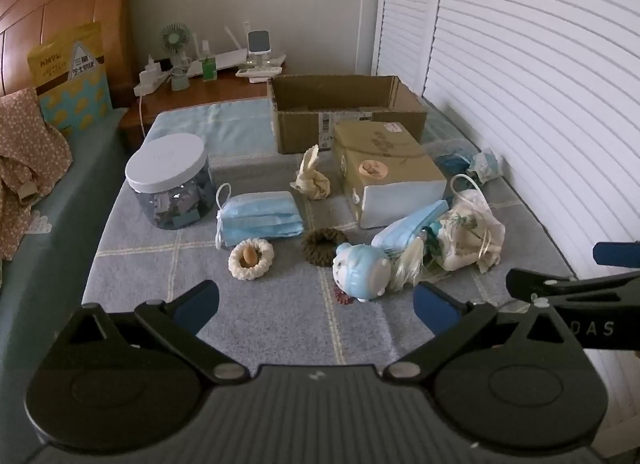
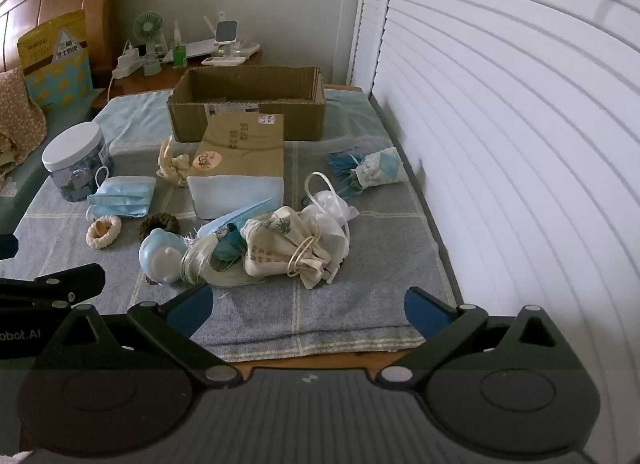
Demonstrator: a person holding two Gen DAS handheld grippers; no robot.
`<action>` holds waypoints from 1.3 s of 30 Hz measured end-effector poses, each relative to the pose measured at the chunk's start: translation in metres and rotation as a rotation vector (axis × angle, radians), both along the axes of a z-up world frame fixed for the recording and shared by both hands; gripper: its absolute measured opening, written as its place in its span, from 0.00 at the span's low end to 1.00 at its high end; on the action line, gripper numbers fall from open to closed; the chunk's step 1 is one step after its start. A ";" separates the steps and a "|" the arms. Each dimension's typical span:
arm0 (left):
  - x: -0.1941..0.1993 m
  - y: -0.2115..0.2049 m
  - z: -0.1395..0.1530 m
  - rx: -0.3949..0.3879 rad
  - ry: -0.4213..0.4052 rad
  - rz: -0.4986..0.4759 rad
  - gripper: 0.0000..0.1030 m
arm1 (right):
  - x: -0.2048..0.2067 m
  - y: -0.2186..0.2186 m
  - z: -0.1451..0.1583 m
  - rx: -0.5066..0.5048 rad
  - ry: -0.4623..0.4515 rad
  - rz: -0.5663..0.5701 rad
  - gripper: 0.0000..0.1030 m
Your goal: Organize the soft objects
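Soft items lie on a grey checked cloth [image 1: 280,328]: a stack of blue face masks [image 1: 260,218] [image 2: 124,194], a cream scrunchie [image 1: 251,258] [image 2: 104,231], a brown scrunchie [image 1: 322,246] [image 2: 158,224], a blue-and-white doll head [image 1: 360,270] [image 2: 164,252], a cream drawstring pouch [image 1: 468,238] [image 2: 288,248] and a cream knotted cloth [image 1: 310,180] [image 2: 172,166]. An open cardboard box [image 1: 348,112] [image 2: 248,102] stands behind. My left gripper [image 1: 316,304] hovers open in front of the doll head. My right gripper [image 2: 308,312] hovers open before the pouch. Both are empty.
A closed tissue-like box [image 1: 384,168] [image 2: 240,160] lies mid-cloth. A clear jar with a white lid [image 1: 170,180] [image 2: 76,162] stands at left. A blue wrapped bundle [image 2: 368,170] lies by the louvred doors [image 2: 500,124]. A cluttered nightstand [image 1: 208,80] sits behind, and bedding to the left.
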State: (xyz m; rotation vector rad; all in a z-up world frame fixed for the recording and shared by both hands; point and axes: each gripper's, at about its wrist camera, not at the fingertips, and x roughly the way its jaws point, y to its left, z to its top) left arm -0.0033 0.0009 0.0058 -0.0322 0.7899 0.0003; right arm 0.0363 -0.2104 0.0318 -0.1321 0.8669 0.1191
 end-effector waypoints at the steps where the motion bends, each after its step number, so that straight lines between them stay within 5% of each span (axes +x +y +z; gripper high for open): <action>1: 0.000 0.000 0.000 0.000 -0.002 0.000 1.00 | 0.000 0.000 0.003 0.000 -0.001 0.001 1.00; 39: -0.001 -0.004 0.001 0.002 -0.002 0.001 1.00 | 0.001 0.000 0.002 -0.005 -0.005 -0.002 1.00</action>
